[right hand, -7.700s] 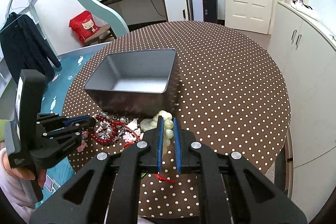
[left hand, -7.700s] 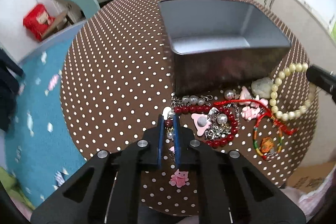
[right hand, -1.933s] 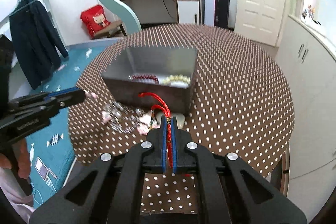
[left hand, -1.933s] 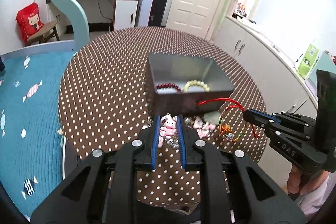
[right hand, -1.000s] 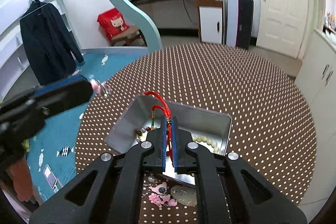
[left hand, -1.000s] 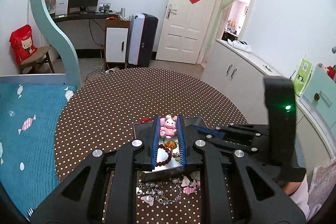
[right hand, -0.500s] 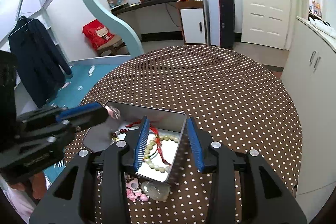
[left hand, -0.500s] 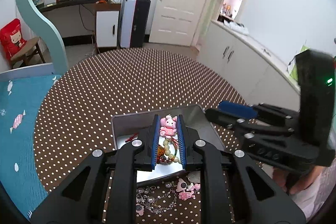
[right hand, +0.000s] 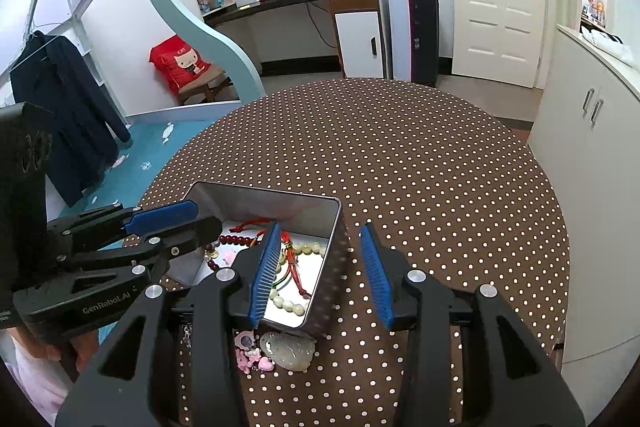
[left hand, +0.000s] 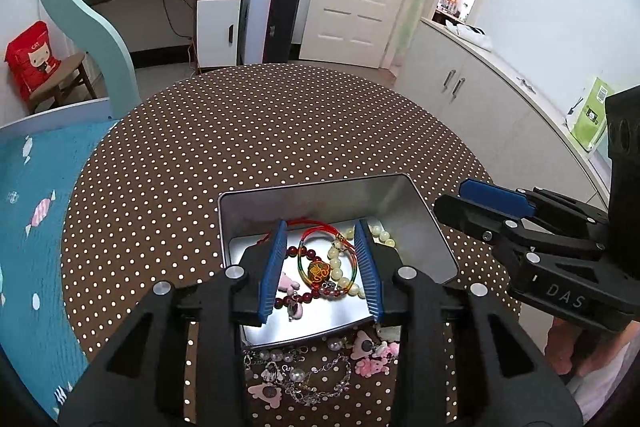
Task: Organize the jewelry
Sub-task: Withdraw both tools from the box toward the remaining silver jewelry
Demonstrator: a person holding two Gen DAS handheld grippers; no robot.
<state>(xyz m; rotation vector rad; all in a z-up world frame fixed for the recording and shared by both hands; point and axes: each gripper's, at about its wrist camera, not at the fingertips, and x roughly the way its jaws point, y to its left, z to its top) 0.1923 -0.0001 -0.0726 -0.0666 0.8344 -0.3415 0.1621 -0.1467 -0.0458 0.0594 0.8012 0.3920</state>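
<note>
The left gripper (left hand: 320,267) hangs over the grey rectangular metal tin (left hand: 434,227) with its blue-padded jaws spread wide and nothing between them. In the tin, seen through that gap, lie a dark red bead bracelet (left hand: 298,253), a small pink charm (left hand: 286,281), a red and multicoloured cord bracelet (left hand: 320,269) and a cream pearl-bead bracelet (left hand: 338,263). To the right, the right gripper (right hand: 316,267) is likewise released and empty, straddling the tin's right wall.

The likely trouble is tangling: the silver chain with pearl beads and pink charms (left hand: 304,375) still lies loose on the brown polka-dot tablecloth (left hand: 280,131), just in front of the tin, so a pinch there could drag several pieces at once (or catch only a link and drop the rest). The pale green carved stone pendant (right hand: 288,347) looks smooth and may slip from the pads.

Both grippers crowd the tin, whose near wall stands between them and the leftovers.
</note>
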